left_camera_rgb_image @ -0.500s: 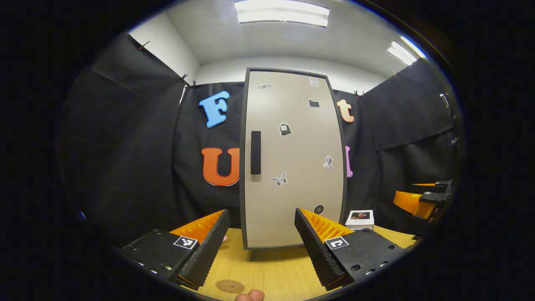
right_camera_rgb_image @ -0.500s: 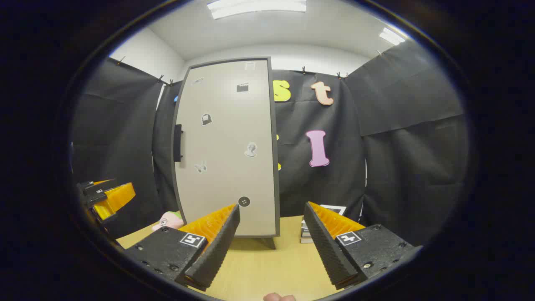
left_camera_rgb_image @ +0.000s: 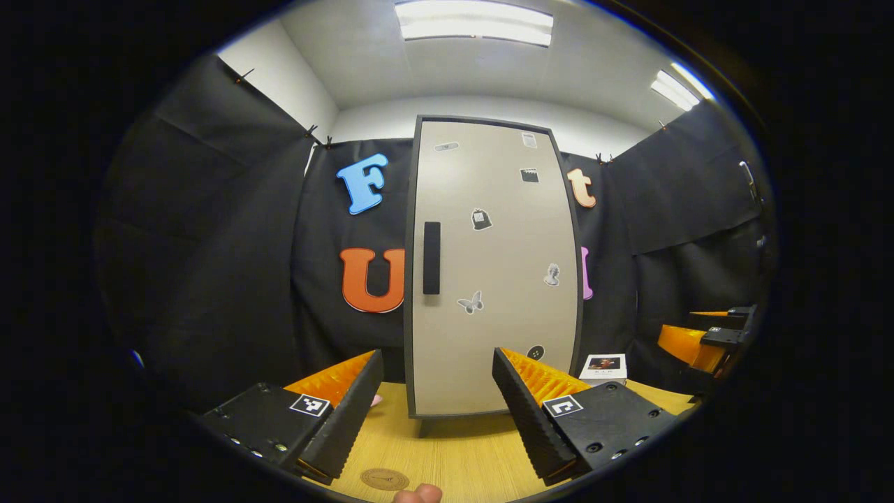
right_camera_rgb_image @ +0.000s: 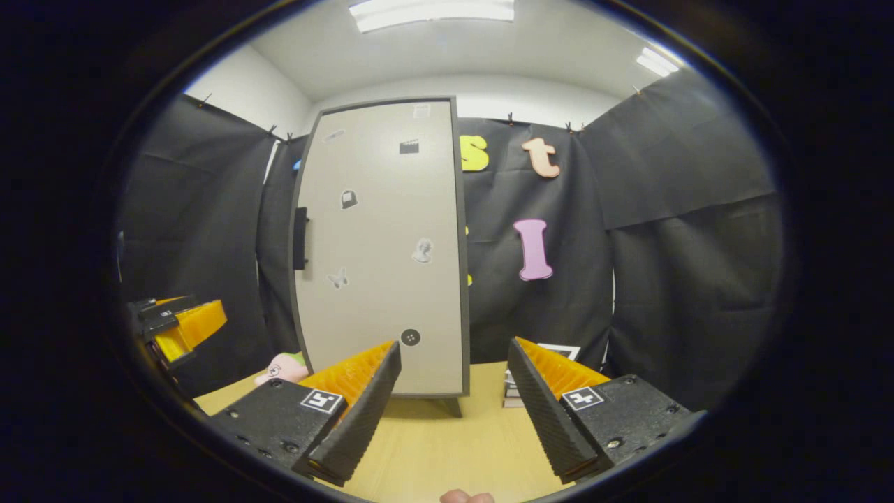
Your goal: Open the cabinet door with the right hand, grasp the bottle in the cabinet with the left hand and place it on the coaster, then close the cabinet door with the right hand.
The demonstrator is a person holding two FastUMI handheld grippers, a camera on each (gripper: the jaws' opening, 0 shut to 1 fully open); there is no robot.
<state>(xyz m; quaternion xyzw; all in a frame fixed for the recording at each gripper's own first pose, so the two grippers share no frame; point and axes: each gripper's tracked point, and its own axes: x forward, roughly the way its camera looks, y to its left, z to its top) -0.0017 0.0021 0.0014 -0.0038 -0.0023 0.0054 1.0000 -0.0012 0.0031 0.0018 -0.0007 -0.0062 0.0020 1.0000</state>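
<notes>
Cabinet door [right_camera_rgb_image: 380, 244] is shut, so opening is the step: both tongs, right [right_camera_rgb_image: 452, 402] and left [left_camera_rgb_image: 436, 409], gape empty, and right must reach the handle [right_camera_rgb_image: 300, 238].

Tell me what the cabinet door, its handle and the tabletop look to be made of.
The tall beige cabinet door looks like matte laminated board with a dark edge band: flat, even, no grain, and stickers lie flat on it. Its black vertical bar handle could be plastic or painted metal; the dull finish leaves it open. The light wooden tabletop shows straight grain lines, so wood or wood-look laminate.
</notes>
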